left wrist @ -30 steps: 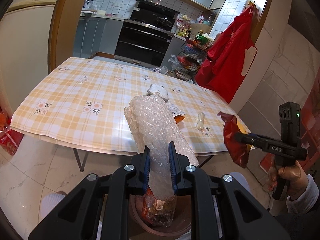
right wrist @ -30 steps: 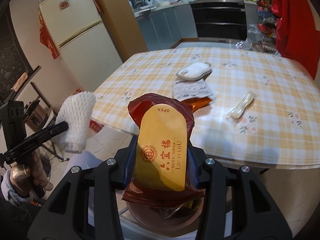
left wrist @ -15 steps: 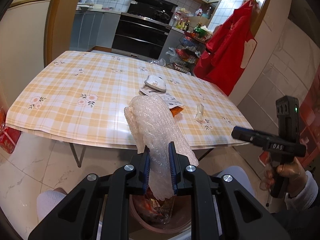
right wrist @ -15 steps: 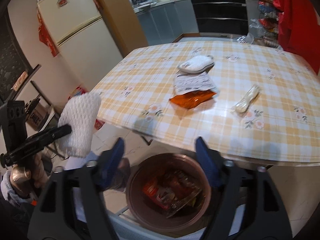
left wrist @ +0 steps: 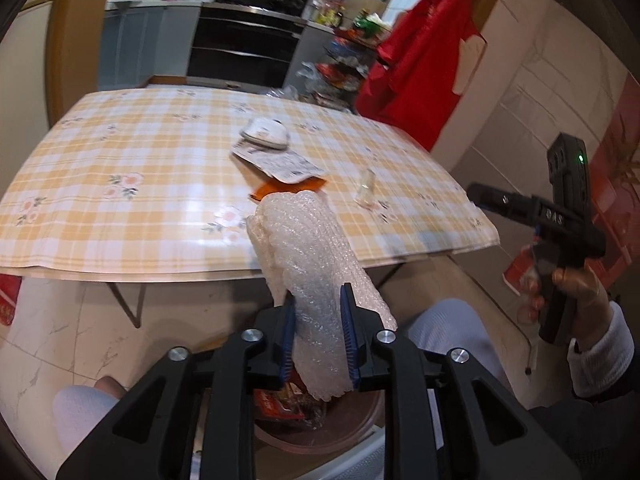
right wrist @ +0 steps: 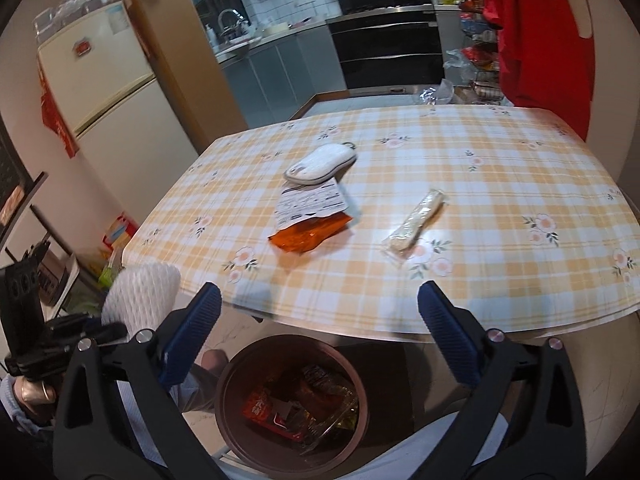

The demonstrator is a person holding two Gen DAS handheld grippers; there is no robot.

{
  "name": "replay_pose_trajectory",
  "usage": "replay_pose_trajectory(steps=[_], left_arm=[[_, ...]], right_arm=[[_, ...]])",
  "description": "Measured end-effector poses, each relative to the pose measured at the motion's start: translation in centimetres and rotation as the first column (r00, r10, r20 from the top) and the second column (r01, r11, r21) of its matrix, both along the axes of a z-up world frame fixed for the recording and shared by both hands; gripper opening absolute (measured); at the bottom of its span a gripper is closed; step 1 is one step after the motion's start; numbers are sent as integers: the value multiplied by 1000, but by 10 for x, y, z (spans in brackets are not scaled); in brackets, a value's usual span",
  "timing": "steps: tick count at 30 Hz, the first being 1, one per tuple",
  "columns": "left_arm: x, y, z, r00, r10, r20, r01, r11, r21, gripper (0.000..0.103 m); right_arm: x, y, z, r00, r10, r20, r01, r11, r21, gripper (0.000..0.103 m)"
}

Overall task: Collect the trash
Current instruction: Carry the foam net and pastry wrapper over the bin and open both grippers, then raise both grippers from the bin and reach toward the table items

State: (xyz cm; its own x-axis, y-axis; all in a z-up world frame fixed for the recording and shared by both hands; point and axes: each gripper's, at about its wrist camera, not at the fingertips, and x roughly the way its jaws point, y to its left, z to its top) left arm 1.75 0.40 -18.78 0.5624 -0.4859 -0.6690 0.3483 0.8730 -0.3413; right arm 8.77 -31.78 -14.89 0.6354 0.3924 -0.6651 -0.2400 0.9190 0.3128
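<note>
While the left hand-held gripper pinches crinkly foam netting, the right hand-held gripper gapes.

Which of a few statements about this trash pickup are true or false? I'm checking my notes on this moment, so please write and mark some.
1. The left tongs grip a white foam net sleeve. True.
2. The right tongs hold a red snack bag. False: they are open and hold nothing.
3. The brown bin has wrappers inside. True.
4. The table bears no trash. False: an orange wrapper, a printed white packet and a clear-wrapped stick lie on it.
5. A white pouch lies beyond the printed packet. True.
</note>
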Motion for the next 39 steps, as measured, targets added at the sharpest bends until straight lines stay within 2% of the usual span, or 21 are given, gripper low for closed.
replay_pose_trajectory(steps=[1, 3, 7, 14, 24, 29, 37, 39], left_arm=[[1, -4, -2, 1000, -15, -10, 15, 1000, -6, 33], [2, -8, -5, 1000, -21, -21, 21, 1000, -8, 70], [3, -5, -8, 1000, 6, -26, -6, 1000, -10, 76], [8, 21, -4, 993, 115, -3, -115, 993, -4, 90], [30, 40, -2, 976, 215, 28, -217, 974, 62, 95], [49, 41, -5, 975, 220, 21, -221, 973, 65, 95], [88, 32, -6, 978, 207, -10, -207, 978, 26, 95], [103, 25, -7, 981, 192, -16, -192, 981, 25, 92]], right_arm=[[0, -3, 0, 1000, -6, -1, 6, 1000, 2, 97], [1, -8, -3, 1000, -18, -5, 18, 1000, 7, 97], [1, -11, -8, 999, -28, -18, 28, 1000, 7, 97], [1, -7, -12, 999, -21, -27, 21, 1000, -4, 97], [7, -10, -24, 998, -38, -57, 37, 999, -29, 97], [17, -13, -32, 996, -59, -74, 56, 997, -44, 97], [42, -20, -47, 989, -116, -88, 108, 990, -95, 97], [50, -24, -50, 987, -132, -95, 123, 988, -95, 97]])
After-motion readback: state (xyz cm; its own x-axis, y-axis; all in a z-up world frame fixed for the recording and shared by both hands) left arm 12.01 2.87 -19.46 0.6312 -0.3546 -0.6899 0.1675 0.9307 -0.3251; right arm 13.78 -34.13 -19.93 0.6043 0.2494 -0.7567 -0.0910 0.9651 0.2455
